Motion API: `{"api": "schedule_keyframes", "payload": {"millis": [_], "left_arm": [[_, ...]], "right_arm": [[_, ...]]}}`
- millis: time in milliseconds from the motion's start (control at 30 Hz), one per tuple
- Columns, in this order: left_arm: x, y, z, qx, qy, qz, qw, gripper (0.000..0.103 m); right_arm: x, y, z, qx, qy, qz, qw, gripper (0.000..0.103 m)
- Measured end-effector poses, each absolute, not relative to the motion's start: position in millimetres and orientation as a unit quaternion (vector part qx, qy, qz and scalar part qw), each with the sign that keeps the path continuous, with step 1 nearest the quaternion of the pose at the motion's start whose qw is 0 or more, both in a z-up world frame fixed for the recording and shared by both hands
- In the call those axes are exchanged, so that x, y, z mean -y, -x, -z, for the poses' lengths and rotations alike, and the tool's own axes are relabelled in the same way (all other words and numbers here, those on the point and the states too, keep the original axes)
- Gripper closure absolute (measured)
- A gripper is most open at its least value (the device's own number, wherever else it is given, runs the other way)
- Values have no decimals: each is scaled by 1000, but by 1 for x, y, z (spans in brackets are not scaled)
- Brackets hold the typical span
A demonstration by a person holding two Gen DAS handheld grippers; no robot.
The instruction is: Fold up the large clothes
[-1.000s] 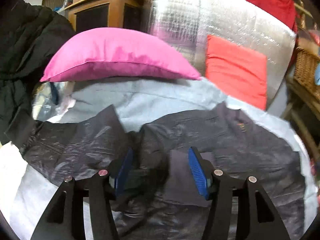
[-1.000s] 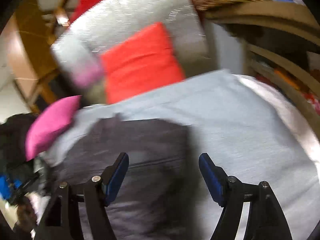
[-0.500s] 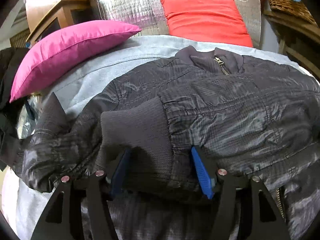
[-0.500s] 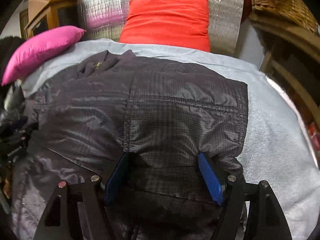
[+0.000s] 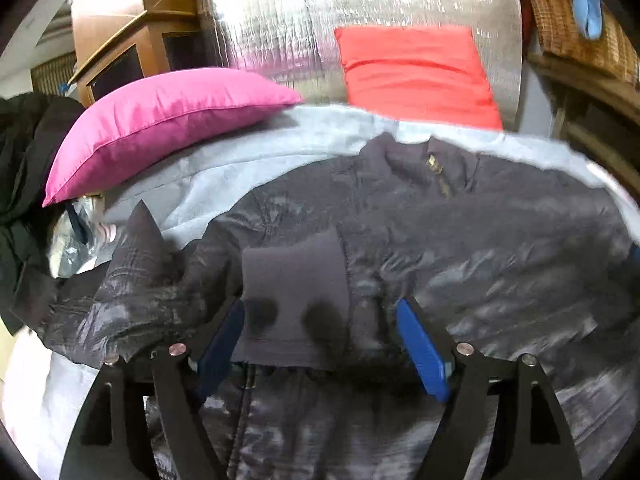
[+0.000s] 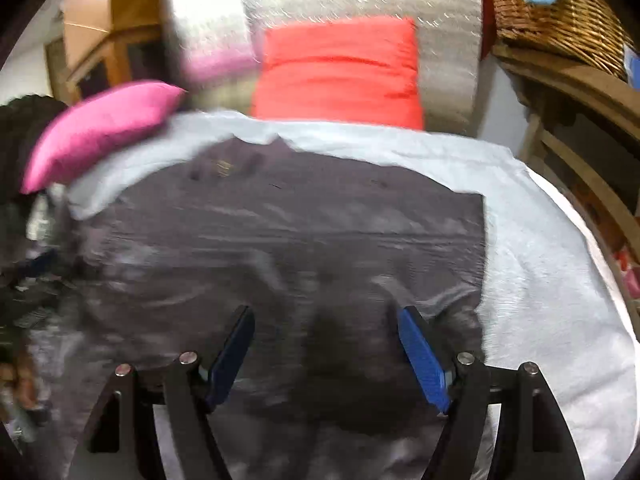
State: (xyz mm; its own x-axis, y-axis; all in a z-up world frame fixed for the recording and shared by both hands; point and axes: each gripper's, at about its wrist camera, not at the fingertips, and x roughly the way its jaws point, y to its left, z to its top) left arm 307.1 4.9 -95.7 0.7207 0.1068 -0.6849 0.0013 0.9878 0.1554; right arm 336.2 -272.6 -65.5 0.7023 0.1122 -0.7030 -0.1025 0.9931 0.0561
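Observation:
A dark quilted jacket [image 5: 460, 240] lies face up on a pale grey sheet [image 5: 248, 156], with its collar and zip [image 5: 434, 166] at the far end. Its left sleeve is folded across the chest, and the ribbed cuff [image 5: 296, 292] lies flat on the body. My left gripper [image 5: 320, 308] hovers just over that cuff. Its jaws are opening, and the blue pads [image 5: 420, 356] stand clear of the cuff on both sides. In the right wrist view my right gripper [image 6: 325, 312] is open over the jacket [image 6: 300, 220], near the garment's straight right edge, with nothing gripped.
A pink pillow [image 5: 160, 120] lies at the sheet's far left. A red cushion [image 5: 416, 72] leans on a silver foil backrest [image 5: 320, 20]. A black coat [image 5: 24, 168] is heaped at the left. Wicker baskets [image 6: 560, 8] and wooden shelves [image 6: 580, 92] stand on the right.
The left gripper brought the sleeve cuff across onto the jacket's chest, then spread its jaws off it. The right gripper swung in over the jacket's right side, jaws still wide.

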Motion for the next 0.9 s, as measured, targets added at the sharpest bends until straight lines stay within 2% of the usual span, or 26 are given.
{"api": "schedule_keyframes", "payload": {"millis": [100, 200, 400, 500, 633, 700, 833, 900], "left_arm": [[-13, -315, 124, -409, -52, -23, 911, 21], [-15, -316, 124, -406, -44, -23, 913, 18], [-35, -324, 136, -420, 13, -27, 907, 1], [-38, -326, 137, -424, 28, -22, 905, 0], [-34, -312, 110, -437, 16, -25, 899, 1], [-44, -280, 80, -419, 32, 7, 908, 1], [-82, -210, 43, -358, 41, 14, 933, 1], [-114, -176, 41, -348, 63, -9, 935, 1]], "right_arm": [[250, -340, 96, -436, 52, -68, 896, 19], [247, -339, 106, -426, 55, -67, 901, 16], [242, -334, 109, -412, 57, -60, 907, 15], [239, -329, 108, -408, 59, -59, 909, 15], [240, -329, 105, -416, 63, -59, 905, 15], [240, -323, 93, -420, 67, -39, 904, 14], [240, -263, 50, -371, 8, -50, 927, 14], [235, -224, 41, -356, -4, -69, 932, 10]]}}
